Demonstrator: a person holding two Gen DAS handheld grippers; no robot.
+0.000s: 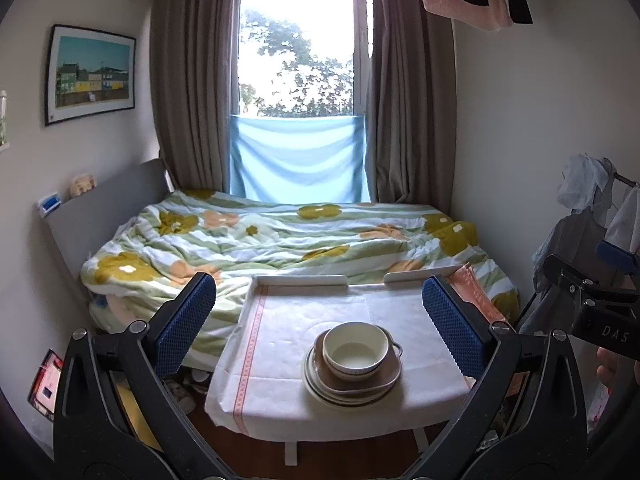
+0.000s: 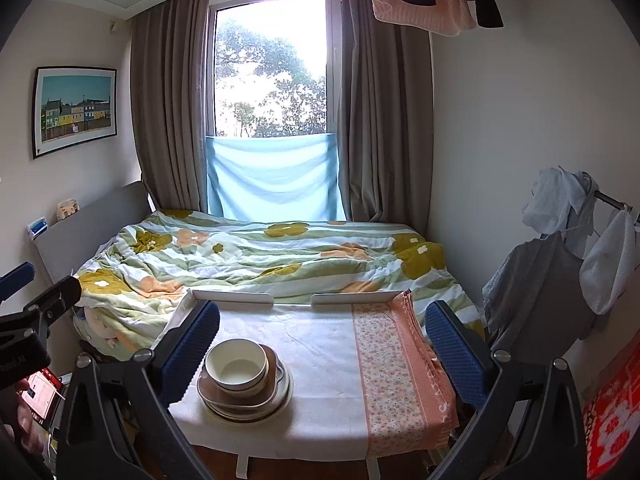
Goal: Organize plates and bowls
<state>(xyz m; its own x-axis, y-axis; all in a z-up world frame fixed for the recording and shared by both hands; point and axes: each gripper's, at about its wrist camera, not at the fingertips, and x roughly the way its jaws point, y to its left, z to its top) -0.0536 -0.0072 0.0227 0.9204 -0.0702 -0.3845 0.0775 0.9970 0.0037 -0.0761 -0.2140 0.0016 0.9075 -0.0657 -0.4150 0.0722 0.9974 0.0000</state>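
Nearest the lenses, we hold both tools back from the table (image 1: 280, 384) with nothing in them; the left gripper (image 1: 319, 322) has its blue pads spread wide, and the right gripper (image 2: 322, 346) is parted just as far; between the left pads, near the table's front edge, sits the stack (image 1: 352, 376): a cream bowl (image 1: 355, 350) nested on a brown dish (image 1: 384, 378), with pale plates (image 1: 316, 388) beneath; in the right view the same bowl (image 2: 237, 368) lies just beside the left-hand pad, and the floral cloth (image 2: 396, 372) covers the table's right side; beyond the far rail spreads the bed (image 1: 280, 240), then the curtains (image 1: 188, 92) and the window (image 1: 296, 48). We judge the dishes already gathered into one pile, so the sorting looks at or close to its end; if more remains, the next move calls for a level, square grip on the bowl's rim and a straight lift, lest the plates under it shift.
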